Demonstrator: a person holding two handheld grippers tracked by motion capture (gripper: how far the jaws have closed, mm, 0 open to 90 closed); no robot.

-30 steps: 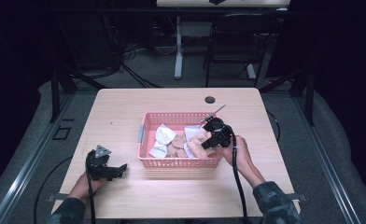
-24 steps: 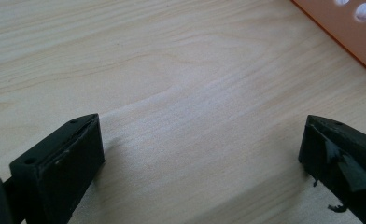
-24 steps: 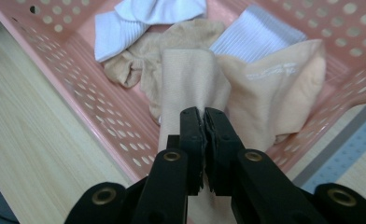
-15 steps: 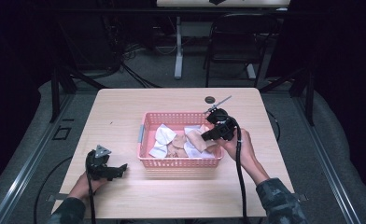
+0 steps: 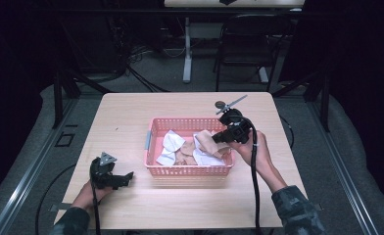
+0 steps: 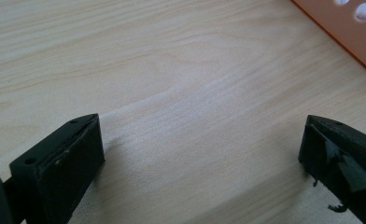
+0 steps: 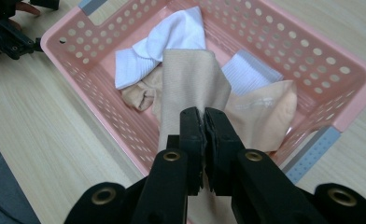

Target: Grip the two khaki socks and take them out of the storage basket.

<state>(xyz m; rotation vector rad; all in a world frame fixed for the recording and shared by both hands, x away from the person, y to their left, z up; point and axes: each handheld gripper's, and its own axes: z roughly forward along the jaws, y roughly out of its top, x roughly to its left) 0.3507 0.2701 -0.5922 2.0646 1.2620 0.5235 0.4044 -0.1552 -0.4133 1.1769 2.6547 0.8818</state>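
A pink perforated basket (image 5: 187, 171) sits mid-table with white socks (image 5: 169, 144) and beige socks in it. My right gripper (image 5: 218, 138) hovers over the basket's right end, shut on a beige sock (image 5: 207, 142) that trails down into the basket. In the right gripper view the jaws (image 7: 204, 114) pinch the beige sock (image 7: 190, 79) above the basket (image 7: 312, 42), with a white sock (image 7: 172, 35) beyond it. My left gripper (image 5: 127, 177) rests on the table left of the basket, and its jaws (image 6: 202, 140) stand open over bare wood.
A small dark round object (image 5: 220, 104) and a thin stick (image 5: 231, 104) lie near the table's far edge behind the basket. A basket corner (image 6: 344, 32) is just to the left gripper's upper right. A chair (image 5: 244, 44) stands beyond the table.
My right gripper has risen and drawn back toward the basket's far right corner, pulling the beige sock up with it. The left gripper has stayed put.
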